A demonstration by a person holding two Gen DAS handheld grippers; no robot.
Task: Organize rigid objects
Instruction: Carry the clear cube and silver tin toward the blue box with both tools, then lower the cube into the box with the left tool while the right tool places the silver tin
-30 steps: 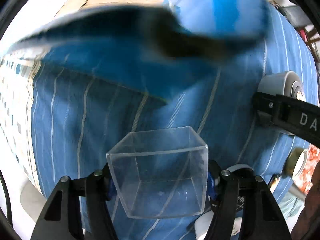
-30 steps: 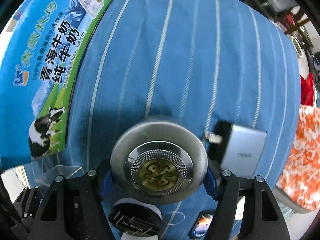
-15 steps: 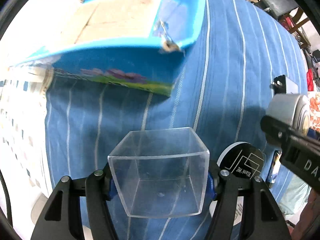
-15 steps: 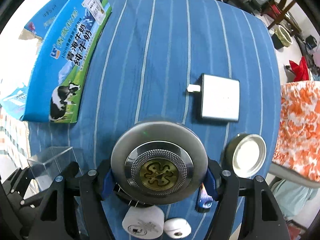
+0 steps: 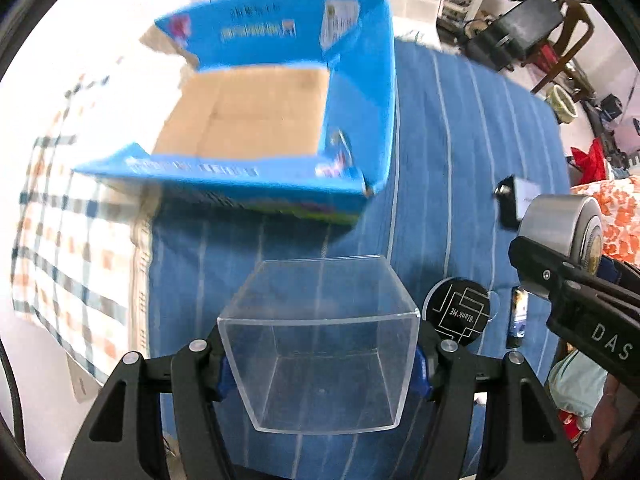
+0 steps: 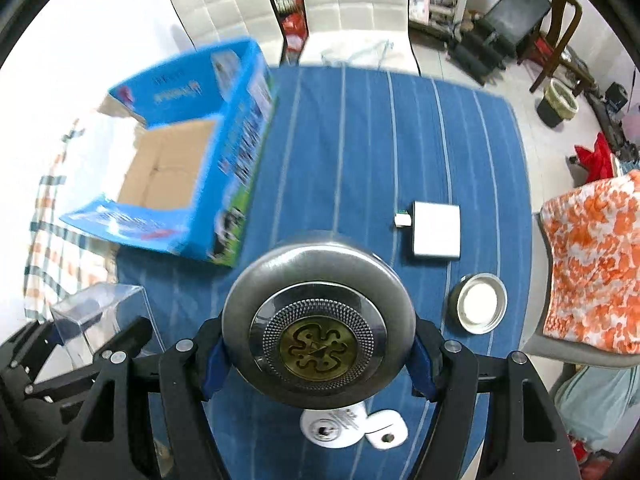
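My left gripper [image 5: 320, 364] is shut on a clear plastic cube box [image 5: 320, 344], held above the blue striped cloth. My right gripper [image 6: 318, 354] is shut on a round silver tin [image 6: 318, 328] with a brass emblem; the tin also shows at the right of the left wrist view [image 5: 560, 224]. The open blue milk carton box [image 5: 280, 120] with a bare cardboard floor sits far left of both grippers and also shows in the right wrist view [image 6: 180, 168]. The clear box shows at the lower left of the right wrist view [image 6: 96, 312].
On the blue cloth [image 6: 360, 140] lie a white charger block [image 6: 436, 230], a round metal lid [image 6: 478, 304], two white round items [image 6: 348, 426], a black round disc [image 5: 458, 312] and a small dark stick [image 5: 519, 316]. An orange patterned chair [image 6: 592, 260] stands right.
Both grippers have risen and pulled back from the table with their loads. The carton box now shows from above with its inside visible, and more of the room is in view.
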